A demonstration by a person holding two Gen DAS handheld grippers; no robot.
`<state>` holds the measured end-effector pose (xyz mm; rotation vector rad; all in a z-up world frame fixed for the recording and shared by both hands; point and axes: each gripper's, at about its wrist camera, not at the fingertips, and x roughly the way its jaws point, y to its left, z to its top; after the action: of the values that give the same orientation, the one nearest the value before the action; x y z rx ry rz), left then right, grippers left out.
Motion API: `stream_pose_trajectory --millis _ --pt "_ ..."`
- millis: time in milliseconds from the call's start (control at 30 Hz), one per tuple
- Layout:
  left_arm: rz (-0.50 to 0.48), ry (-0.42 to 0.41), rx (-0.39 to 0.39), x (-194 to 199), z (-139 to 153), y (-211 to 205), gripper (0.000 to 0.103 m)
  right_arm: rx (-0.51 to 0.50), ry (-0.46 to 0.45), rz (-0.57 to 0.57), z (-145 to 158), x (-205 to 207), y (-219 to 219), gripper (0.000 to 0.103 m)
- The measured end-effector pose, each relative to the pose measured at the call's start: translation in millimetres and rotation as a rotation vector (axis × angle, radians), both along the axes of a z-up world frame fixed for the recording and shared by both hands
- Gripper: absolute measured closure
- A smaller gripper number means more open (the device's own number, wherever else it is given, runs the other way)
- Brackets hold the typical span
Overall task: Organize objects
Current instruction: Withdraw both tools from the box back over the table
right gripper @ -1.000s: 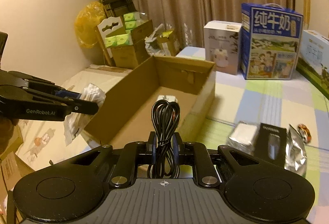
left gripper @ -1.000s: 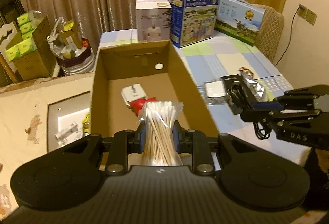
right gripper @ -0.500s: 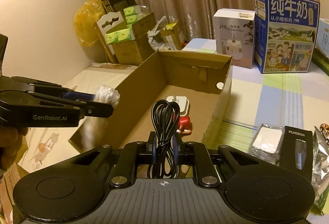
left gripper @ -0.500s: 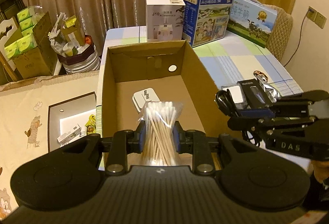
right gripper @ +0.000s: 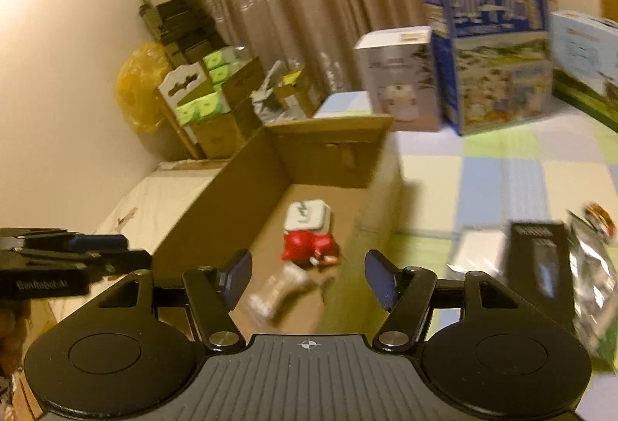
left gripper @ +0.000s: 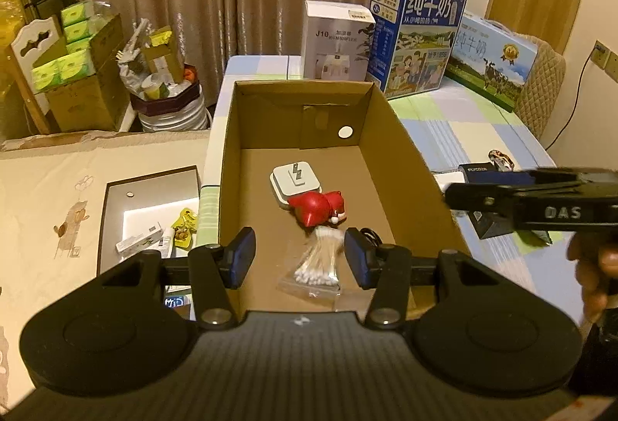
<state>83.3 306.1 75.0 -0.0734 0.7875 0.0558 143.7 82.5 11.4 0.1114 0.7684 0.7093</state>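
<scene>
An open cardboard box (left gripper: pixel 398 170) holds a white plug adapter (left gripper: pixel 295 181), a red toy (left gripper: pixel 314 209) and a clear bag of cotton swabs (left gripper: pixel 316 262) lying on its floor. My left gripper (left gripper: pixel 299 262) hangs over the box's near end; its jaws are opening, with nothing pressed between them. A bit of black cable (left gripper: pixel 370 233) shows by its right finger. My right gripper (right gripper: pixel 308 278) is also above the box (right gripper: pixel 231 204), its jaws opening and empty, with the swab bag (right gripper: pixel 278 291) blurred below. The right gripper (left gripper: pixel 540 206) also shows at the right of the left wrist view.
On the checked tablecloth right of the box lie a black carton (right gripper: pixel 540 258), a white packet (right gripper: pixel 479 251) and a silver foil bag (right gripper: pixel 591 266). A humidifier box (left gripper: pixel 336 38) and milk cartons (left gripper: pixel 417 34) stand behind. A tray (left gripper: pixel 150 212) and stacked boxes (left gripper: pixel 65 73) are on the left.
Both grippers opened. The swab bag left the left gripper and now lies on the box floor. The black cable is gone from between the right gripper's fingers. The right view is now blurred.
</scene>
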Motion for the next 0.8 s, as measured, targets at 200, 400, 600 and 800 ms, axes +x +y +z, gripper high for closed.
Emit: stream_pose_trajectory --millis 200,400,600,800 --pt "0.008 -0.032 -0.052 -23 2 -22 0.047 -0.042 0.055 -0.109 -12 -27 -58 0.041" --pt "-0.010 -0.059 -0.096 -33 6 -58 0.034 -0.053 0.058 -0.191 -12 -45 -111 0.041" --pt "-0.053 -0.089 -0.116 -34 11 -103 0.015 -0.060 0.055 -0.287 -7 -46 -160 0.041" --pt "-0.130 -0.096 -0.135 -19 6 -152 0.004 -0.065 0.062 -0.351 -8 -46 -197 0.041"
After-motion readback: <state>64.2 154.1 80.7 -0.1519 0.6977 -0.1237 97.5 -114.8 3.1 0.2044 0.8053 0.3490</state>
